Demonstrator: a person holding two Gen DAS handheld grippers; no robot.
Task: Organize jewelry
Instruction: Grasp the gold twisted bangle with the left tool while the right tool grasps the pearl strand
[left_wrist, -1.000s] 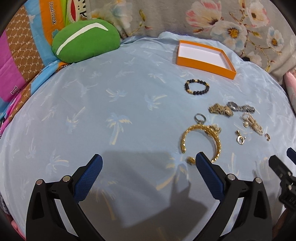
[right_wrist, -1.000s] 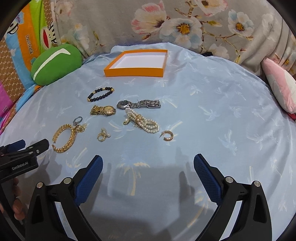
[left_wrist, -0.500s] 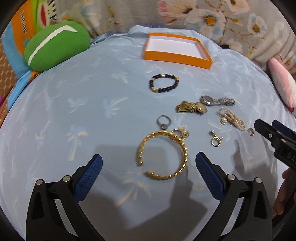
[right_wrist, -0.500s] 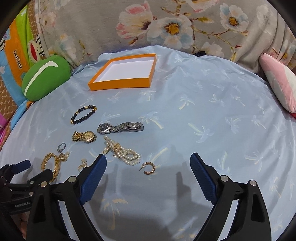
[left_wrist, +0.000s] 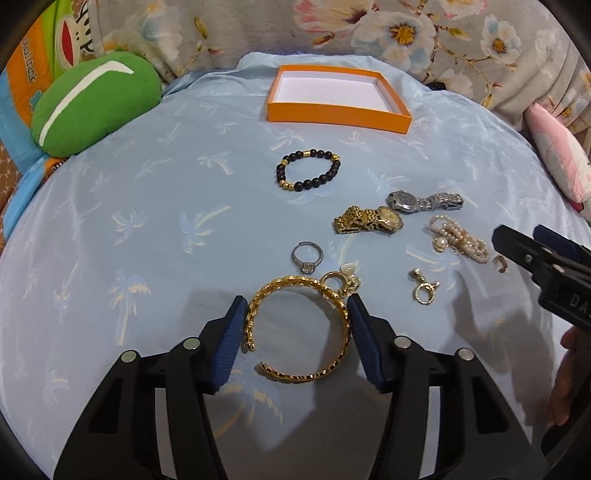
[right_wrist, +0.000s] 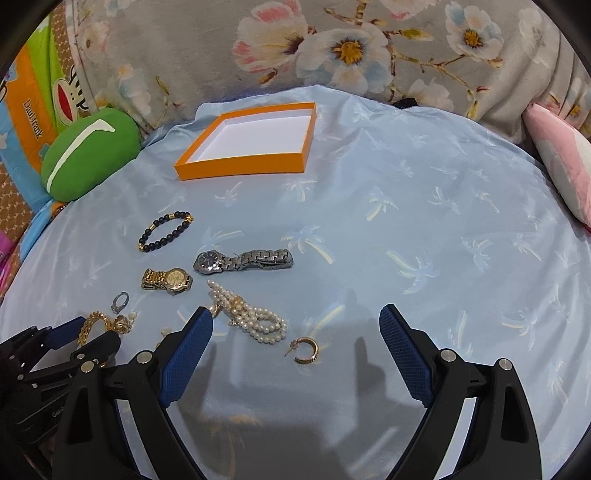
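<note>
Jaws of the left gripper (left_wrist: 297, 314) are closing around the gold chain bangle (left_wrist: 299, 328), pads touching its sides. Right view: right gripper (right_wrist: 295, 332) gapes wide, holding nothing, above the gold hoop earring (right_wrist: 306, 350); orange box (right_wrist: 240, 168) empty, every piece awaits.

blue bedsheet (left_wrist: 147, 229), jewelry (scattered) (left_wrist: 308, 173), orange box (left_wrist: 338, 114)

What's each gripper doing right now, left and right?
Left gripper: closing around the gold bangle, fingers at its sides.
Right gripper: open, holding nothing.
</note>
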